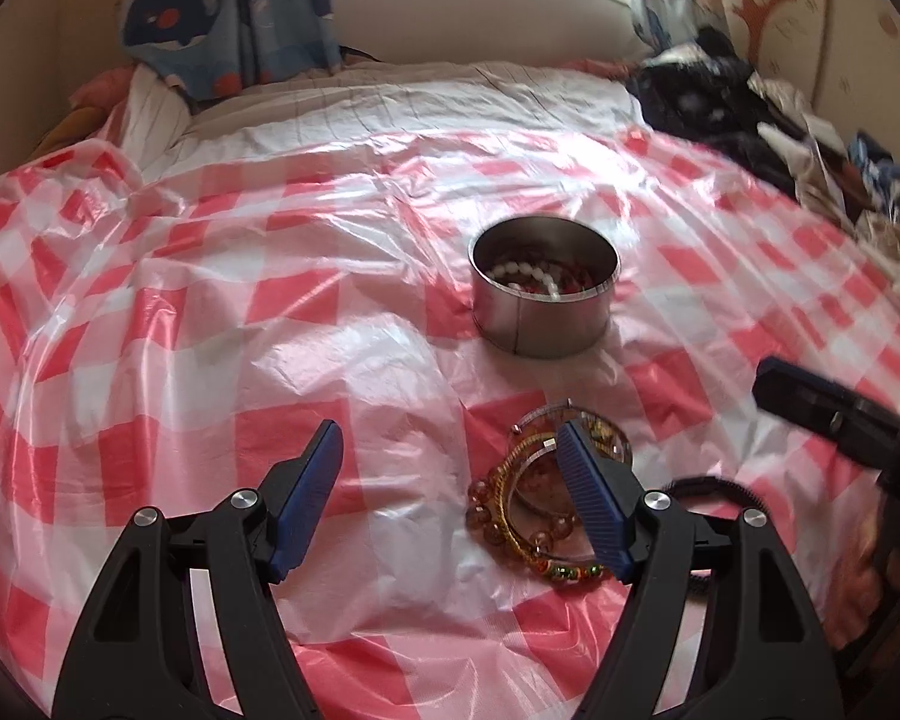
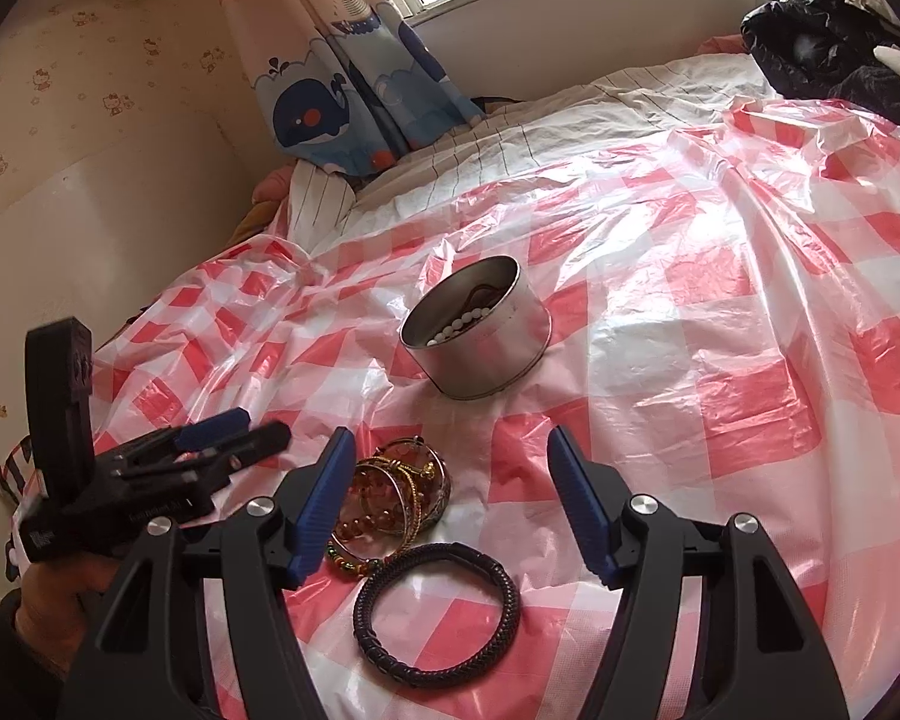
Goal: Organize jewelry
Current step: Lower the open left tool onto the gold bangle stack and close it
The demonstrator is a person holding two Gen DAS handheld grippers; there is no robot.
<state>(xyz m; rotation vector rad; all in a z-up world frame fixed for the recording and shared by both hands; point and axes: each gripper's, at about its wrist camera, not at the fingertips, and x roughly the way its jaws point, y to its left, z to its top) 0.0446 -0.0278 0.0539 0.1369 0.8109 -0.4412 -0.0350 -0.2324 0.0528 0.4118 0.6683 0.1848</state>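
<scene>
A heap of bangles and beaded bracelets point(image 1: 531, 501), gold wire rings, amber glass beads and a strand with green and orange beads, lies on the red-and-white checked plastic sheet point(image 1: 210, 300) spread over the bed. The rings lie flat or slightly propped on one another, overlapping, with no single long axis. Just near of the heap in the right wrist view lies a dark braided cord bracelet point(image 2: 438, 615), flat, its opening facing up, touching or almost touching the green-beaded strand.

Farther off, apart from the heap, stands a round, shiny metal tin point(image 1: 545, 285) without a lid, upright on the sheet. Inside it lie a string of white beads point(image 1: 525, 272) and some red pieces.

The left tool point(image 1: 450, 456) hangs over the sheet with its blue-padded jaws spread wide and nothing between them; its right finger stands in front of the heap. The right tool point(image 2: 450, 462) also has its jaws apart, gripping nothing, with the heap beside its left finger and the cord bracelet below the gap.

Pale lettering on the left tool's black body in the right wrist view is too blurred to read. A whale-print curtain point(image 2: 342, 102) hangs at the far wall, and cartoon-cat wallpaper point(image 2: 60, 90) covers the left wall.
</scene>
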